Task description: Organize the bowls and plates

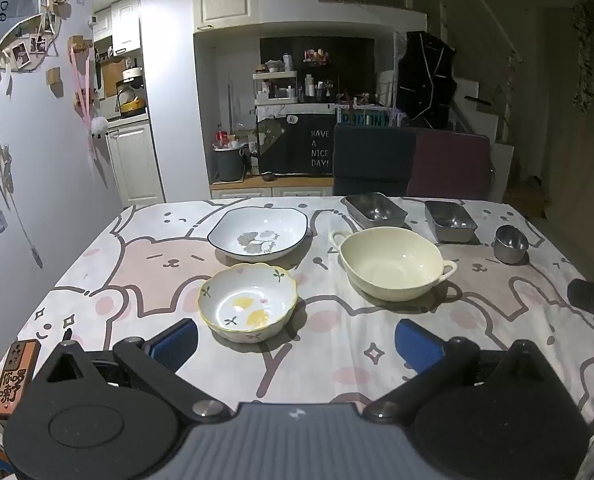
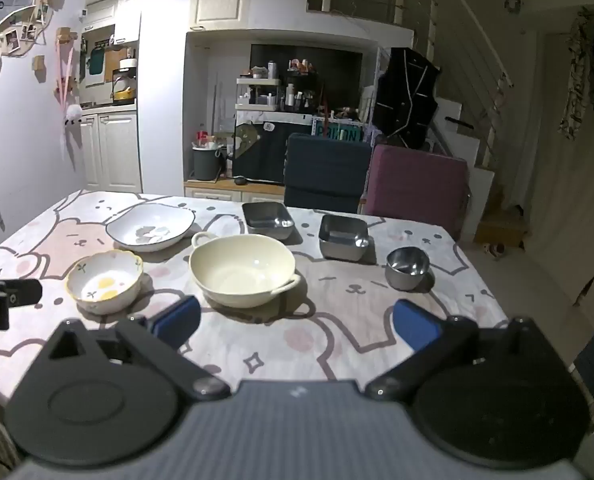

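Dim kitchen behind, the counter (image 1: 97,264) wears a bear-print cloth. Nothing is stacked yet; I judge the first pick is next. Left tongs (image 1: 295,342) gape wide and empty, flower bowl (image 1: 248,302) just ahead. Right tongs (image 2: 296,320) likewise, near cream bowl (image 2: 243,270).

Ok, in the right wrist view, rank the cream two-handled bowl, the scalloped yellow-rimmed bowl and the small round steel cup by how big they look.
1. Cream two-handled bowl, clearly largest.
2. Scalloped yellow-rimmed bowl.
3. Small round steel cup, smallest.
All three sit at a similar depth on the table, so the order seems reliable.
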